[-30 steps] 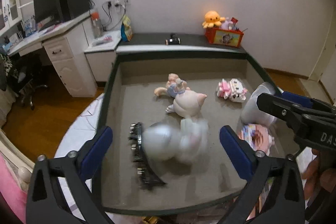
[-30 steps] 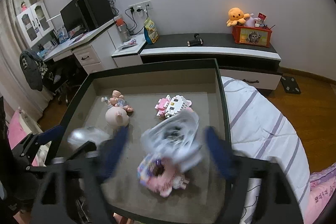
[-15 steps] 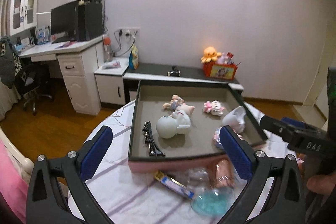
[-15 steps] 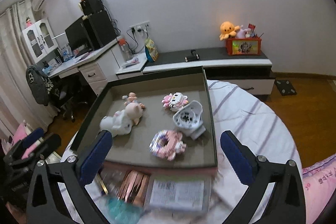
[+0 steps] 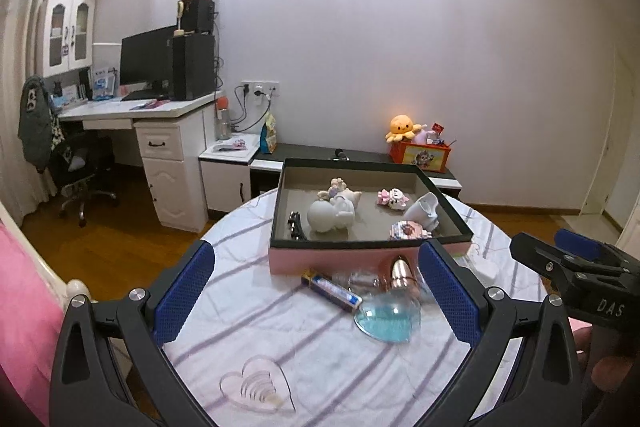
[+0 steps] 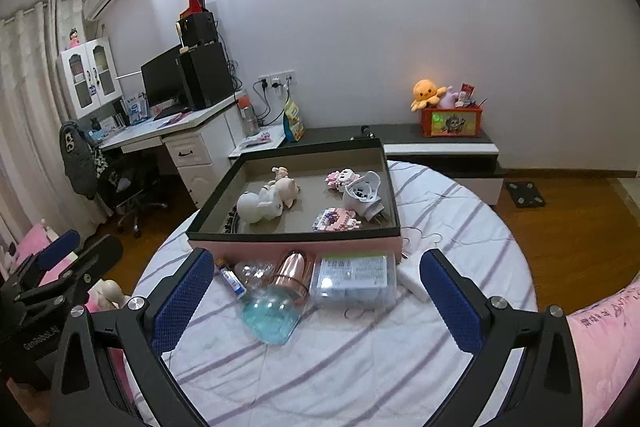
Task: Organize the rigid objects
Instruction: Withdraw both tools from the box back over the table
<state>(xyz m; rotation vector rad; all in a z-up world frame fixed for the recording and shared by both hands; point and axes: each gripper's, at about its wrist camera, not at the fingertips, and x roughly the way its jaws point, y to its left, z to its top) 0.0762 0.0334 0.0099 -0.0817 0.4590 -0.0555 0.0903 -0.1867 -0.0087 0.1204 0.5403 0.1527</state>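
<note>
A black-rimmed pink box (image 5: 372,245) (image 6: 292,237) stands on the round striped table. Inside lie a white round figurine (image 5: 326,217) (image 6: 256,205), a white cup-like piece (image 5: 426,211) (image 6: 362,193), pink block toys (image 5: 408,230) (image 6: 336,219) and a black clip (image 5: 295,225). My left gripper (image 5: 317,261) hangs open in front of the box, with nothing between its blue pads. My right gripper (image 6: 317,265) is likewise open and empty, held back over the table. Each gripper shows at the edge of the other's view.
In front of the box lie a blue heart-shaped bottle (image 5: 386,311) (image 6: 270,313), a small tube (image 5: 332,291), a clear plastic case (image 6: 354,281) and a white block (image 6: 412,281). A clear heart-shaped piece (image 5: 256,387) sits near the table's front. A desk, chair and low cabinet stand behind.
Both grippers have drawn back and up from over the box. The white figurine and the white cup-like piece, earlier between the jaws, now lie in the box. The right jaws have widened.
</note>
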